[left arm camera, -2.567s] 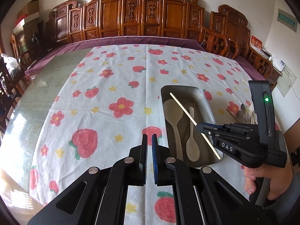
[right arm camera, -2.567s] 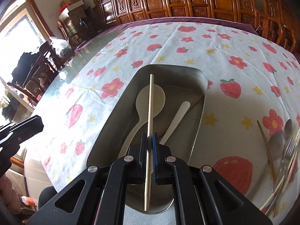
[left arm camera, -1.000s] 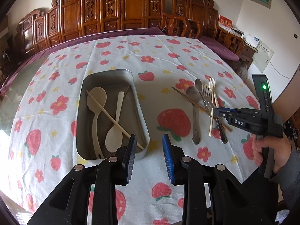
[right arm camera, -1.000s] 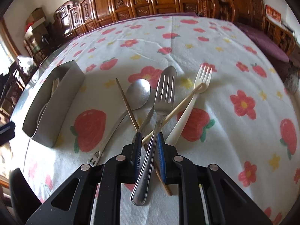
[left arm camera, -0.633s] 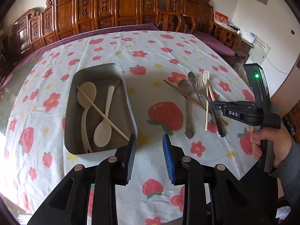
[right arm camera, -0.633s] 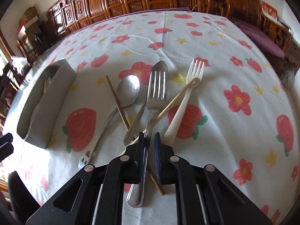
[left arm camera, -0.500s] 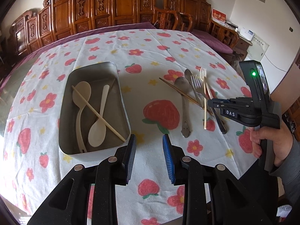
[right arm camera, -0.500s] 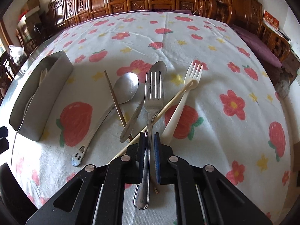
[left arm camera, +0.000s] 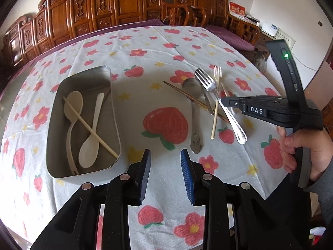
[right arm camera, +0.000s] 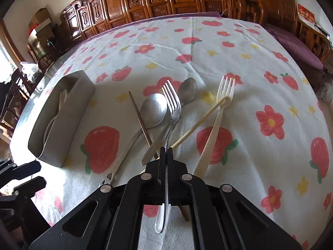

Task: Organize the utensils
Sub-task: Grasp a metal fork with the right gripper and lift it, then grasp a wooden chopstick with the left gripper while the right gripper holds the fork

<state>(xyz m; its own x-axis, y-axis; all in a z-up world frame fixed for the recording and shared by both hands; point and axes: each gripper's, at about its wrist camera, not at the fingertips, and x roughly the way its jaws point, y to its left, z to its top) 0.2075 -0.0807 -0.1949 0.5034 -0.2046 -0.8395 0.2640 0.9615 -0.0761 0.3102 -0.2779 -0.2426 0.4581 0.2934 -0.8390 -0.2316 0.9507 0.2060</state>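
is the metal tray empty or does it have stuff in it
Not empty: the rectangular metal tray holds two pale spoons and one chopstick lying across them.

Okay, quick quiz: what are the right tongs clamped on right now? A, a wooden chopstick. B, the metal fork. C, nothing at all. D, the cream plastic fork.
B: the right tongs are shut on the handle of the metal fork, whose tines stick out ahead of them above the tablecloth.
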